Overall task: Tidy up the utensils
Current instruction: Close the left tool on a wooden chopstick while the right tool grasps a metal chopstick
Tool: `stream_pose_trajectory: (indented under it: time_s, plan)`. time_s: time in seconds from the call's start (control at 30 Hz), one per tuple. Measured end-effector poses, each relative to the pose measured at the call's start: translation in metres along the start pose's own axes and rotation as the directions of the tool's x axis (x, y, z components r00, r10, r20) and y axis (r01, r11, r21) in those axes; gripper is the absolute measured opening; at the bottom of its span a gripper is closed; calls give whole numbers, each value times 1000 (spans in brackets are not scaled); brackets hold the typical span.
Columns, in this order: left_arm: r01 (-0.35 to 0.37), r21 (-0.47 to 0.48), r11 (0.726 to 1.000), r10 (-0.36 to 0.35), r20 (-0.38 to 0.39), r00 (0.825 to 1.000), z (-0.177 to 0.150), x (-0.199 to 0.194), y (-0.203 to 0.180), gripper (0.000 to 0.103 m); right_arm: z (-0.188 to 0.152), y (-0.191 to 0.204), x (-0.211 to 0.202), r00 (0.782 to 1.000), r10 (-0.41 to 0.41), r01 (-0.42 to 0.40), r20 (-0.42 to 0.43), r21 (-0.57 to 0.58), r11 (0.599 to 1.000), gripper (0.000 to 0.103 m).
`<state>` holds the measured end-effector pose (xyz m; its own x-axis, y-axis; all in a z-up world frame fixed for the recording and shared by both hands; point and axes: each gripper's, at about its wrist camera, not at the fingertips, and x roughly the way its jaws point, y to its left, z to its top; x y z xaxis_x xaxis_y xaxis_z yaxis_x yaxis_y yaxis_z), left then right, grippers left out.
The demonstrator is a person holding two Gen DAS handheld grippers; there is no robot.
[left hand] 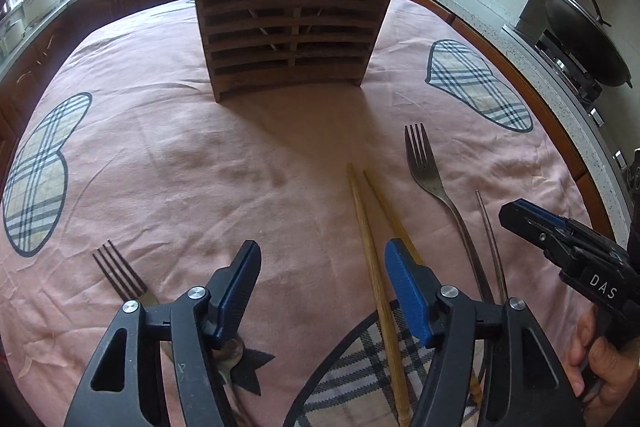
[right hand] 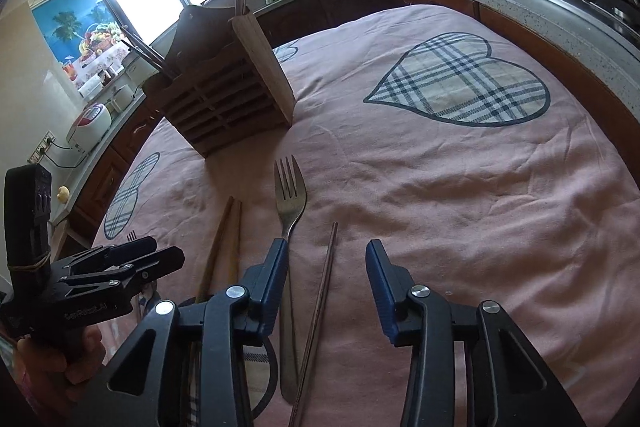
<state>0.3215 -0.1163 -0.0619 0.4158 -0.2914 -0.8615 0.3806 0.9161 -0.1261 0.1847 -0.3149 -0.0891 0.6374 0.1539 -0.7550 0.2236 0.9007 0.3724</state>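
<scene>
A slatted wooden utensil holder stands on the pink tablecloth with chopsticks and a spoon in it. In front of it lie a pair of wooden chopsticks, a metal fork and a thin dark chopstick. A second fork and a spoon lie at the left. My left gripper is open above the cloth, one wooden chopstick beneath its gap. My right gripper is open over the dark chopstick, pads clear of it.
Plaid heart patches mark the cloth. A kitchen counter curves round the table, with a black wok on the stove at the right and a rice cooker at the left. A hand holds the right gripper.
</scene>
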Motion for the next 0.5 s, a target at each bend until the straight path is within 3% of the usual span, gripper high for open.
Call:
stream_pose_trajectory:
  time_s: [0.17, 0.23, 0.37, 0.5]
  plan:
    - [4, 21, 1000, -3, -26, 1000, 16, 24, -2, 56, 4, 2, 18, 999, -14, 13, -46, -26, 1000, 32]
    - [0, 36, 999, 2, -39, 999, 22, 33, -4, 46, 4, 3, 23, 998, -21, 19, -61, -42, 999, 30]
    - [-24, 85, 996, 28, -39, 999, 33, 46, -11, 43, 9, 2, 30, 996, -38, 34, -76, -61, 998, 22]
    - [-48, 135, 990, 54, -43, 998, 36, 54, -20, 40, 12, 10, 35, 993, -74, 62, -95, -127, 990, 22]
